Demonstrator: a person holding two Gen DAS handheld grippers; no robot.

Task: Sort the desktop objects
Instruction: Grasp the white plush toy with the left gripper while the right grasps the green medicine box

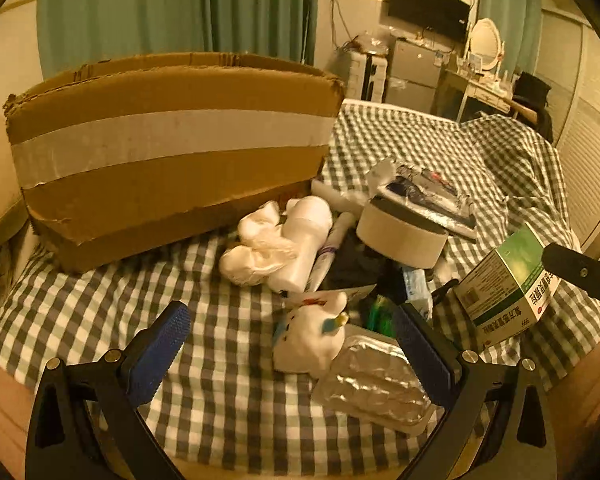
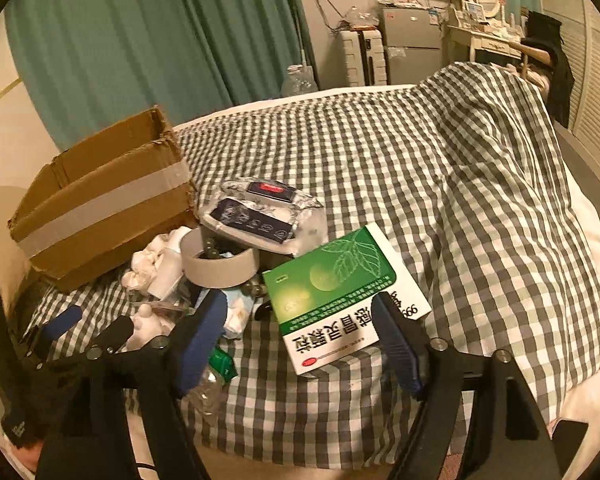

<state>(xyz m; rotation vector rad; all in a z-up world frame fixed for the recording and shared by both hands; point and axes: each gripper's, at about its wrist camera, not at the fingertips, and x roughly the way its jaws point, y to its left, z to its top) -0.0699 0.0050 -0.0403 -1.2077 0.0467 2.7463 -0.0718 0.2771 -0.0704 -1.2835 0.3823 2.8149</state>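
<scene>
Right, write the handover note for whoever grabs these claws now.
Left claw: open, empty, over the white plush toy and foil blister pack.
Right claw: open, straddling the green medicine box, not gripping it.
Tape roll and the other clutter lie on the checked cover beside the cardboard box.
Done: nothing visibly sorted; its interior is mostly hidden.
Left: sort every item.

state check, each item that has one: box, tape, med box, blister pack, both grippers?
cardboard box: open top, upright
tape roll: lying flat on the pile
green medicine box: closed, tilted, between the right gripper's fingers, grip unclear
foil blister pack: flat on the checked cloth
left gripper: open
right gripper: wide apart
</scene>
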